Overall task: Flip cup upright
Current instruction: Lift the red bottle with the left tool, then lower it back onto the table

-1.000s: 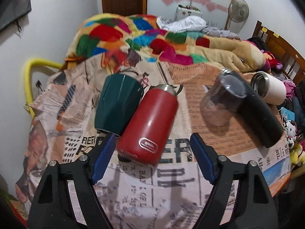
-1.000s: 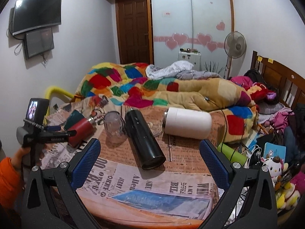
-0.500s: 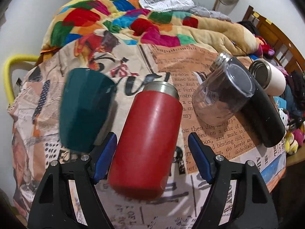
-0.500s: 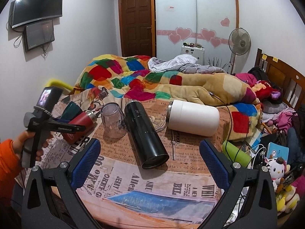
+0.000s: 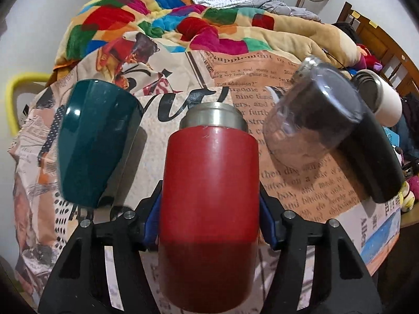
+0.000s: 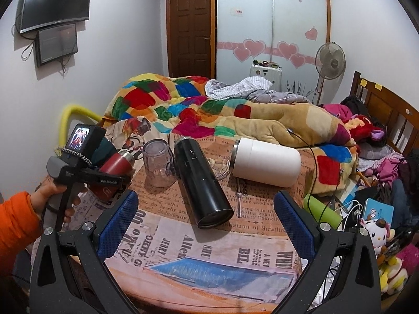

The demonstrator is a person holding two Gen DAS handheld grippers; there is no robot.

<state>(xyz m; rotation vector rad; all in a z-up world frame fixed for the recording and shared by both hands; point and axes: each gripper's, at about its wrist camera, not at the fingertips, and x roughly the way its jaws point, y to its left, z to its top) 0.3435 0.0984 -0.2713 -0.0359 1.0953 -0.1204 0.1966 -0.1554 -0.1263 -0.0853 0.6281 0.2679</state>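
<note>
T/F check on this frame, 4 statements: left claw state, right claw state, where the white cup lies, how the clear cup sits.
1. The left claw has its fingers against the red flask. True.
2. The right claw grips the black flask. False: it is open and holds nothing.
3. The white cup lies on its side. True.
4. The clear cup stands mouth up. False: it sits mouth down.

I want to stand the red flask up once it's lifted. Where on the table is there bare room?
The widest free patch is the near newspaper-covered table, between the right gripper and the black flask. Behind that it is crowded: clear glass, white flask and teal cup lie close around the red flask, which the left gripper straddles.
</note>
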